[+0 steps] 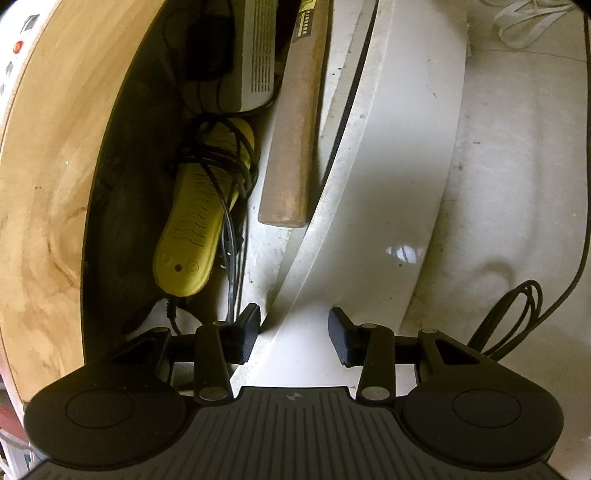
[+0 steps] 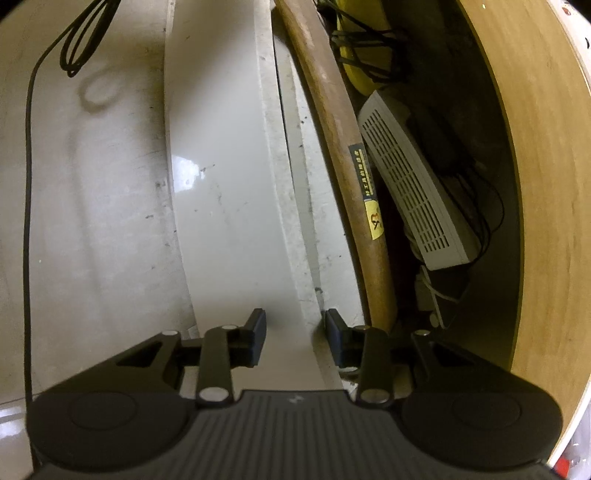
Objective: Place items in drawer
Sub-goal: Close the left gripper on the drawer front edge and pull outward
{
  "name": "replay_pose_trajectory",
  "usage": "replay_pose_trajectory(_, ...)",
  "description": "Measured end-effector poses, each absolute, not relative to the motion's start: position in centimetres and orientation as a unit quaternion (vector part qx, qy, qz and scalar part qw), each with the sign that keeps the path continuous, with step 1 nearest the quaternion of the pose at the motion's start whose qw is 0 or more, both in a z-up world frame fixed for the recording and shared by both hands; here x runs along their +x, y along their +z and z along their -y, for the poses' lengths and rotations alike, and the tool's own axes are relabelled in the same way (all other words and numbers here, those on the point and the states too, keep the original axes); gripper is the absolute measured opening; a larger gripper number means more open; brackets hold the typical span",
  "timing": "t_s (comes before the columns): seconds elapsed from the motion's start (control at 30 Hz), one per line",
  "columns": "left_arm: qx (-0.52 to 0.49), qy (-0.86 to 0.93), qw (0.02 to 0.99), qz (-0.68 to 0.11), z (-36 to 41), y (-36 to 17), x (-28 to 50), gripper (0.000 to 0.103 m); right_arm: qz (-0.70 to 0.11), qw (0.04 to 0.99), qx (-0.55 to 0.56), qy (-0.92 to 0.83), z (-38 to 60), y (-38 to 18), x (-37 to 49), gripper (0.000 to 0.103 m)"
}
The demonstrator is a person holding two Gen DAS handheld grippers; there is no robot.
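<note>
The white drawer front (image 1: 388,177) stands partly pulled out from under a wooden top (image 1: 48,184). Inside the drawer lie a wooden hammer handle (image 1: 295,122), a yellow shoe-shaped device (image 1: 195,221) wrapped in black cable, and a white vented box (image 1: 258,48). My left gripper (image 1: 293,338) is open, its jaws straddling the drawer front's top edge. In the right wrist view my right gripper (image 2: 295,338) is open too, straddling the same drawer front (image 2: 221,177); the handle (image 2: 343,140) and the vented box (image 2: 410,184) lie to its right.
A coiled black cable (image 1: 517,314) lies on the pale floor in front of the drawer; it also shows in the right wrist view (image 2: 85,40). A white cord (image 1: 524,22) lies farther off. The wooden top (image 2: 546,184) overhangs the drawer's back.
</note>
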State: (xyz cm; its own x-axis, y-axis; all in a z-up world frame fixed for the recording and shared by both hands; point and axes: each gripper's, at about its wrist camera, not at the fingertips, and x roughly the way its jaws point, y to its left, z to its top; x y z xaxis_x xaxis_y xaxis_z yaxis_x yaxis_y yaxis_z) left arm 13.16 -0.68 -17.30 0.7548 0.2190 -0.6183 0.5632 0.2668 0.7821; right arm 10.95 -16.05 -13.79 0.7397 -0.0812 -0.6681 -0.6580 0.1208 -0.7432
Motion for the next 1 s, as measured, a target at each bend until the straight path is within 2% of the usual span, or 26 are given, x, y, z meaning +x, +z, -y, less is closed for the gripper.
replay_pose_trajectory(1.0,0.610,-0.096,0.704,-0.351,2.0,-18.2,3.9,0.041,-0.324,0.656,-0.640,0.235,15.1,-12.8,0.4,0.032)
